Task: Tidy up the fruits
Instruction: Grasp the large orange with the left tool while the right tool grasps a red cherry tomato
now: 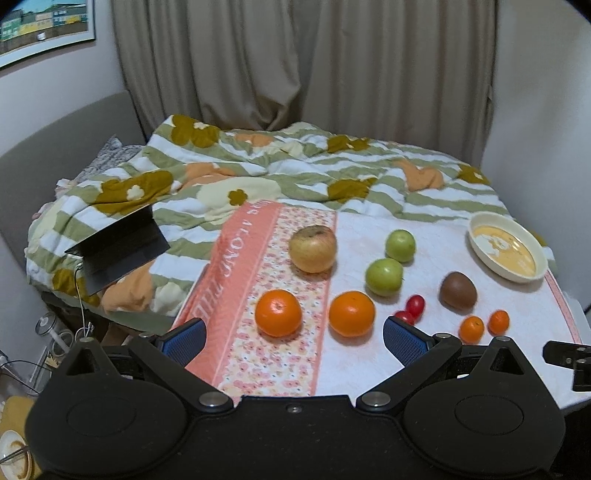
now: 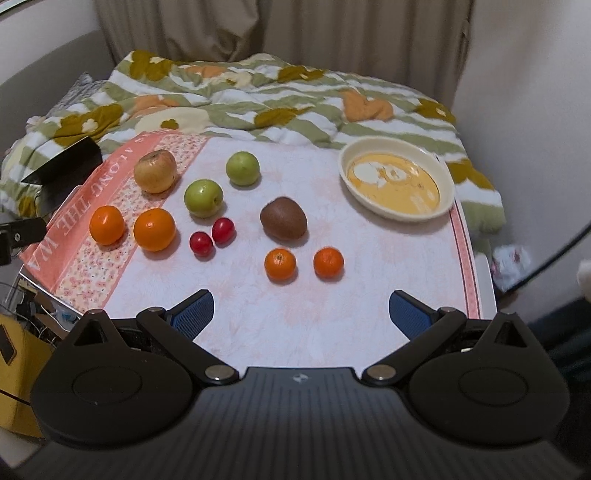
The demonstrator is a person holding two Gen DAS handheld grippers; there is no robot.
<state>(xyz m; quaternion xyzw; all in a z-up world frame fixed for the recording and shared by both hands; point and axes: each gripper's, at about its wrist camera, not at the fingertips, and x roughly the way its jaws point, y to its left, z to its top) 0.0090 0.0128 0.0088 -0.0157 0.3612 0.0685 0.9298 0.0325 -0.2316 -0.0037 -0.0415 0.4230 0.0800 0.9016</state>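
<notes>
In the left wrist view a fingertip hides part of one red tomato, the right gripper is cut off at the edge, and the towel's lettering is partly unreadable.

We log: beige curtain across the back | framed picture on left wall | floral striped quilt rumpled on bed | dark open laptop on quilt's left side | pink floral cloth spread flat
</notes>
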